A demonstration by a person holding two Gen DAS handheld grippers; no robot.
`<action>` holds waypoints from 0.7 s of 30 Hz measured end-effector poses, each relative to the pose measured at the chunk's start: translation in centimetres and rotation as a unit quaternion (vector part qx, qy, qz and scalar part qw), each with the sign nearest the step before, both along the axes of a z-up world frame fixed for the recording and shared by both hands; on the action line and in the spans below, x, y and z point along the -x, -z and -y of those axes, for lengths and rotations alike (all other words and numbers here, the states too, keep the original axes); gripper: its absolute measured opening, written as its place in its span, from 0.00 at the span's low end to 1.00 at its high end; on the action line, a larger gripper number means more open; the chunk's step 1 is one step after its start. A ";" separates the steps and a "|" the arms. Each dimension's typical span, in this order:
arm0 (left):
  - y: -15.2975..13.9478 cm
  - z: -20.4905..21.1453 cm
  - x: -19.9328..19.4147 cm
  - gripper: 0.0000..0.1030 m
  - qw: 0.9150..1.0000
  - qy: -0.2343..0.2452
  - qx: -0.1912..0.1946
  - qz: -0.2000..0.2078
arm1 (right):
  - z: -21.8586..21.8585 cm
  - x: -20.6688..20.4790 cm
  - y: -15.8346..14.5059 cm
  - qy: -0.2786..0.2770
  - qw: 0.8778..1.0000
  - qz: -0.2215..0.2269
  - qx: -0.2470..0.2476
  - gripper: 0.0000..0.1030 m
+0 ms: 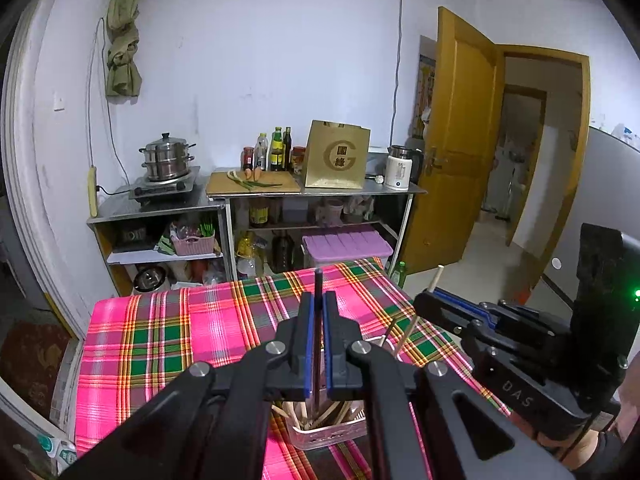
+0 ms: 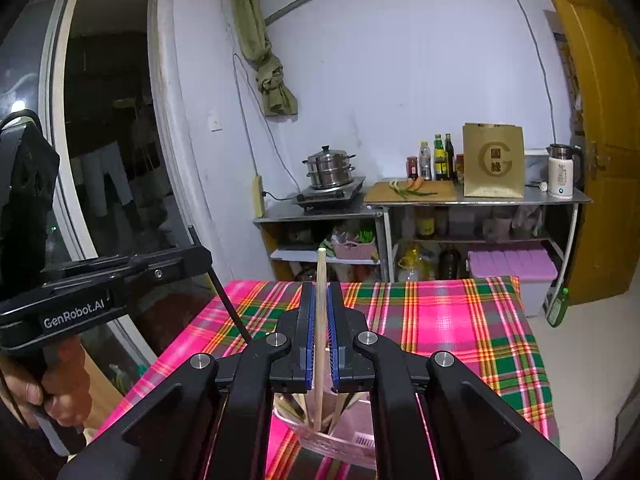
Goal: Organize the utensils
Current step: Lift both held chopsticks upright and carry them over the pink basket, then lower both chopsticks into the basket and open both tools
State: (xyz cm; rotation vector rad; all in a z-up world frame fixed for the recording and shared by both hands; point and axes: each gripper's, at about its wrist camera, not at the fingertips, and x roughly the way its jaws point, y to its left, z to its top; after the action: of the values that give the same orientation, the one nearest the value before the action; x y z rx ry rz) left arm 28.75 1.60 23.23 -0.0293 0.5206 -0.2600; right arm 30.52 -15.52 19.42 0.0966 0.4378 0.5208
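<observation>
Left gripper (image 1: 319, 308) pinching a dark chopstick (image 1: 317, 280), upright, tip down in the pink holder (image 1: 328, 434) at 6 o'clock. Right gripper (image 2: 320, 300) clamped on a pale wooden chopstick (image 2: 320, 320), also standing in that same holder (image 2: 340, 446), probably touching the other sticks in there, hard to tell. Plaid tablecloth (image 1: 168, 332) underneath, steamer pot (image 1: 167, 156) way off at 11 o'clock.
</observation>
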 end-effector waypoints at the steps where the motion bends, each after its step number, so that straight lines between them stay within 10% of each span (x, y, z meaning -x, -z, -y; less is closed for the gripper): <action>1: 0.3 0.0 -0.2 0.04 1.000 0.002 0.001 -0.002 | -0.2 -0.3 0.4 0.000 1.000 -0.002 0.000 0.05; 21: 6.1 -0.6 -2.2 0.04 0.998 0.005 0.003 -0.059 | -2.4 -2.1 6.5 -0.005 0.998 -0.048 0.030 0.05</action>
State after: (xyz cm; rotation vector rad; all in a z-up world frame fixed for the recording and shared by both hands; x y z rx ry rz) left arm 30.96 2.21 17.11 -0.0489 0.6373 -0.2701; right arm 32.59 -13.15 12.97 0.0620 0.5484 0.5130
